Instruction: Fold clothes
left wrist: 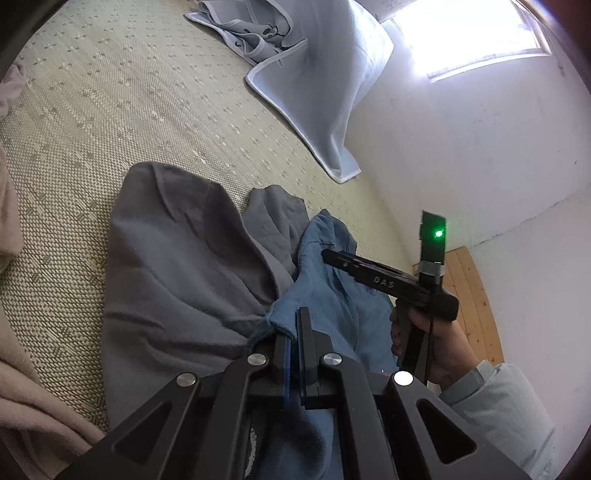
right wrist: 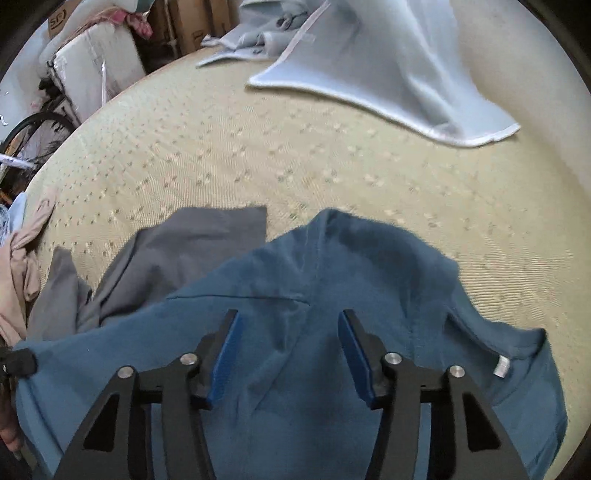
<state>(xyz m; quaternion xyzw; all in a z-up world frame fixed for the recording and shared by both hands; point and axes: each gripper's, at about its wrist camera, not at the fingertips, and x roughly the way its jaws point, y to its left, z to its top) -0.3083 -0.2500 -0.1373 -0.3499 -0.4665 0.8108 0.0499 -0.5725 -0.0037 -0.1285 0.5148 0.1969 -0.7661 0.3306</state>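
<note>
The left claw is pinching a fold of the blue shirt between its blue pads, its jaws pressed narrow on the cloth. In the right wrist view the tip of that claw is showing at the far left edge, gripping the shirt's edge there. The right claw is hovering with its jaws standing apart over the middle of the shirt, nothing between its pads; the cloth is lying below them. In the left wrist view the right claw is being held by a hand in a pale sleeve, a green light glowing on its top.

The blue shirt is lying rumpled on the woven mat, its collar with a white label sitting to the right. A grey garment is lying just beside it on the left, partly under it. A pinkish garment is bunching at the left edge. A light blue blanket is spreading across the far side of the mat. Boxes and a wheel are standing beyond the mat's left corner.
</note>
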